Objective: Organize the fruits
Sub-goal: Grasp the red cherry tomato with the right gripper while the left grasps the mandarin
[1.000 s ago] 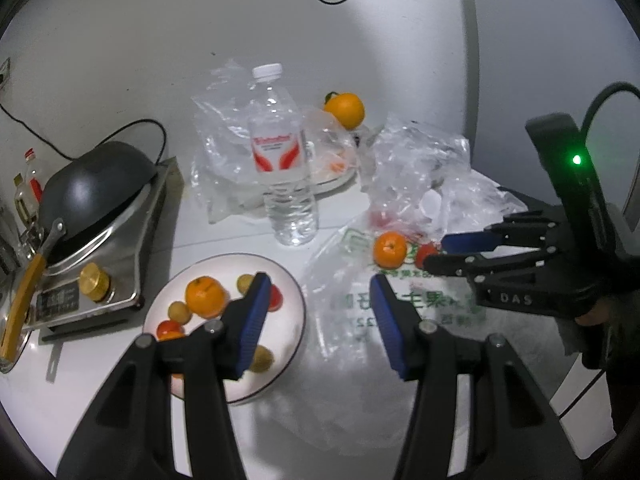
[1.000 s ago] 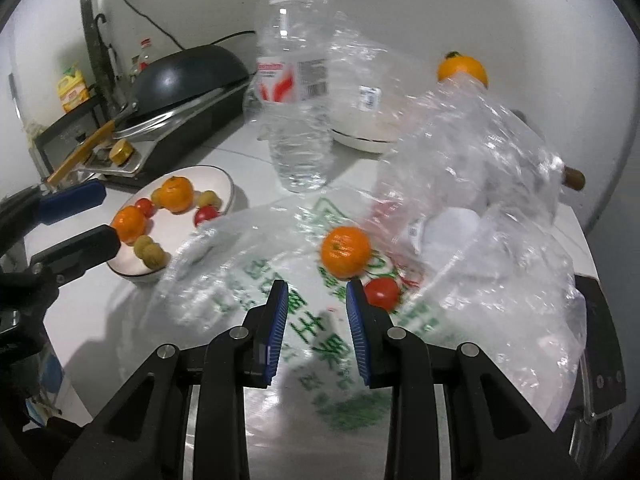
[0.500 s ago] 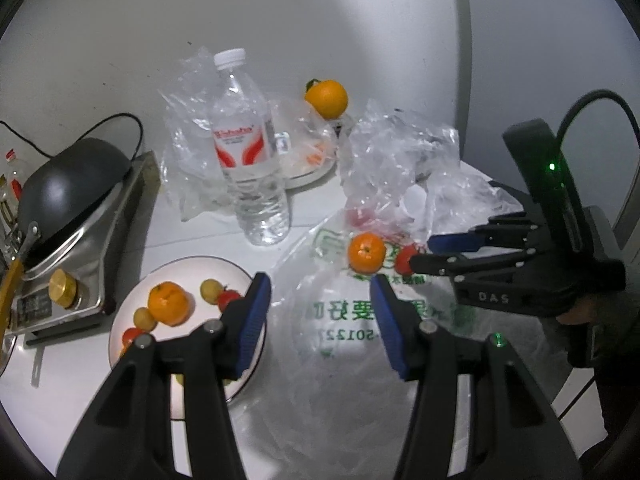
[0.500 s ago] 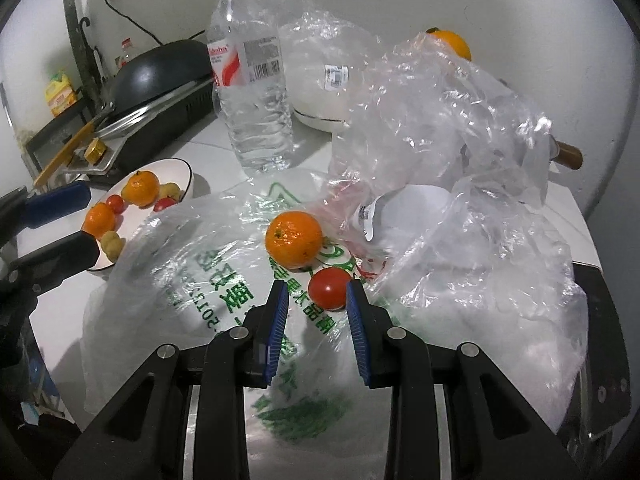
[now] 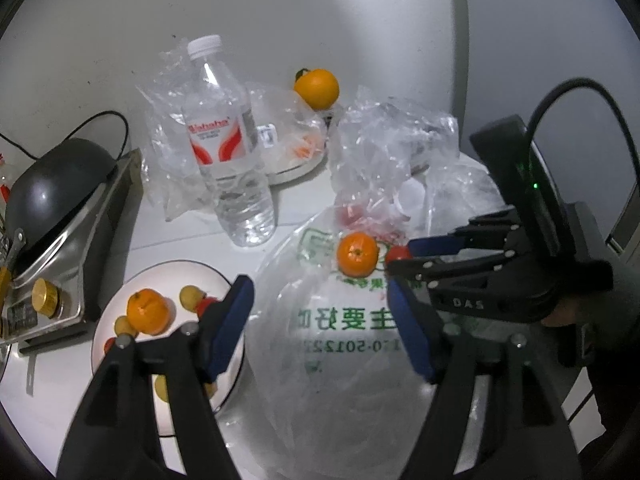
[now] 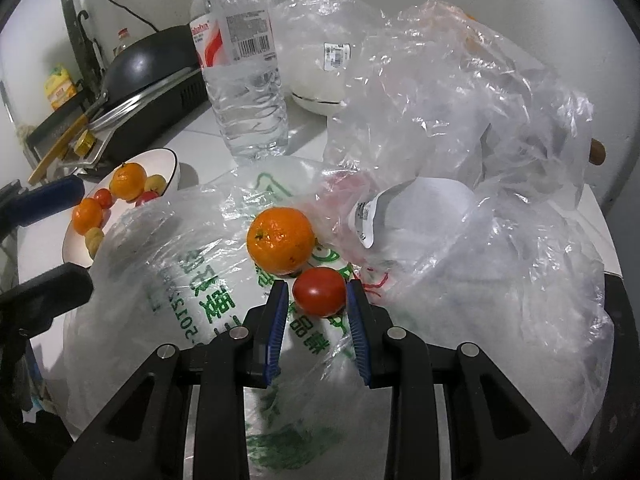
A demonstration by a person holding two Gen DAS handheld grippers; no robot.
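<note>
You are partway through, by the look of things. The white plate already carries two small oranges, a few small red tomatoes and some yellowish round fruits, so several pieces have been sorted. Left to move, as far as can be seen: the tomato and the small orange lying on the printed plastic bag, and perhaps something red inside the crumpled clear bag beyond them, which is too veiled to name.

Your right gripper has its jaws spread just wider than the tomato, which sits between the jaw tips. The right-hand jaw looks to be at or very near the tomato's skin, while a thin gap shows at the left-hand jaw; nothing is pinched yet. The small orange lies just ahead of the jaws and a little to their left, touching or almost touching the tomato.

Your left gripper holds nothing, its jaws spread wide above the printed bag. The plate lies under and beyond its left jaw, and the other gripper reaches in past its right jaw.

A water bottle stands well ahead of the left jaws. Behind it a second plate under clear plastic holds orange scraps, and a larger orange sits at its far edge. Whether that one is yours to sort, you cannot tell from here.
</note>
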